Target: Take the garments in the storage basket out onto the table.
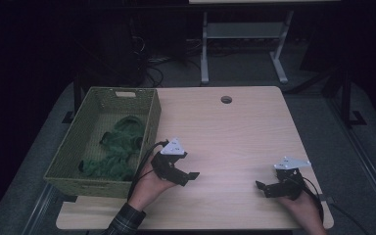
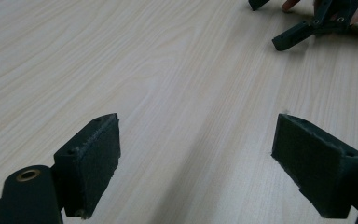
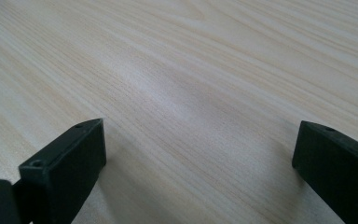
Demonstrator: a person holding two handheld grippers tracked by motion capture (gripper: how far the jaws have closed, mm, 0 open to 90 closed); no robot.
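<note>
High view: green cloth (image 1: 117, 149) sits bunched in the woven basket (image 1: 78, 132) at 9 o'clock, while left gripper (image 1: 188, 176) and right gripper (image 1: 262, 187) rest spread and empty on the table (image 1: 235, 127), likely parked at 6 because nothing's in hand.

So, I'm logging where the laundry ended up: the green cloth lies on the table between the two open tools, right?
Not quite. The green cloth lies inside the woven basket at the table's left edge, as the high view shows. The left tool and the right tool are indeed open, with bare wood between them.
</note>
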